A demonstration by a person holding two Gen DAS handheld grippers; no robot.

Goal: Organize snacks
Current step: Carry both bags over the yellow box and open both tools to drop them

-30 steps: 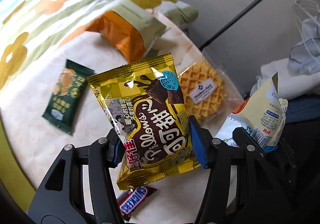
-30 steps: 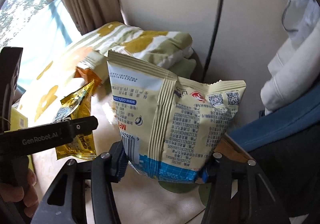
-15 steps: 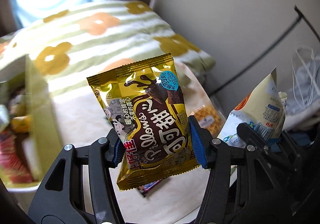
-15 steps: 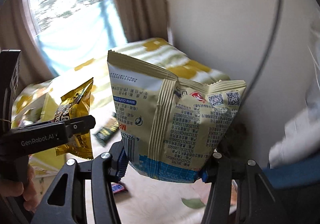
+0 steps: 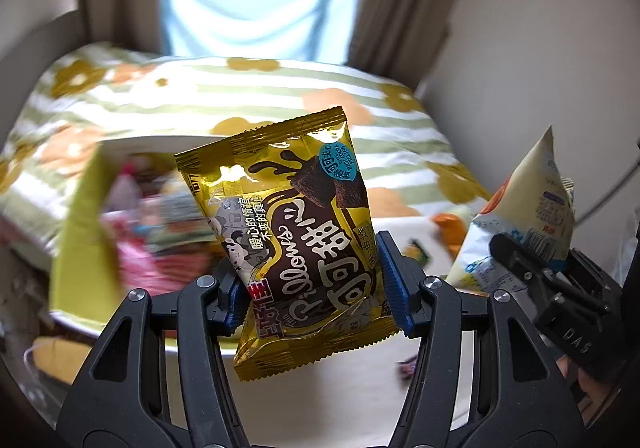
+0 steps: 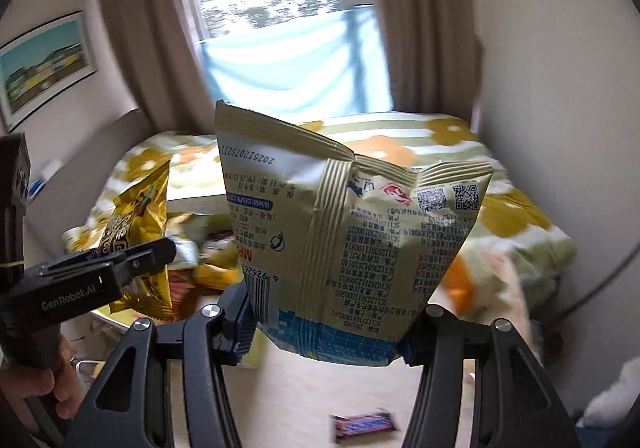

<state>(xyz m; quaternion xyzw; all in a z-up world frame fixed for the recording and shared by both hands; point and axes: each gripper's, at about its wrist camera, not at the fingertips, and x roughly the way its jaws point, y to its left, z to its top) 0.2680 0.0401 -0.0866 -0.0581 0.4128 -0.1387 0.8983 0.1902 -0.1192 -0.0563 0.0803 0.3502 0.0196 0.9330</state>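
My left gripper (image 5: 314, 284) is shut on a gold and brown chocolate snack bag (image 5: 288, 232), held upright in the air. It also shows in the right wrist view (image 6: 138, 248), at the left. My right gripper (image 6: 324, 332) is shut on a beige chip bag (image 6: 352, 248) with a blue bottom band. The chip bag also shows in the left wrist view (image 5: 524, 215), at the right. A yellow-green bin (image 5: 76, 248) holding several snacks lies behind and left of the gold bag, blurred.
A Snickers bar (image 6: 362, 424) lies on the pale table (image 6: 300, 400) below my right gripper. An orange snack bag (image 6: 458, 280) lies at the right. A flowered, striped bed cover (image 5: 248, 95) lies behind, with a window and curtains beyond.
Both grippers have swung left with their bags still held. The window, curtains and the snack bin have come into view. The waffle pack and the green packet have left the view.
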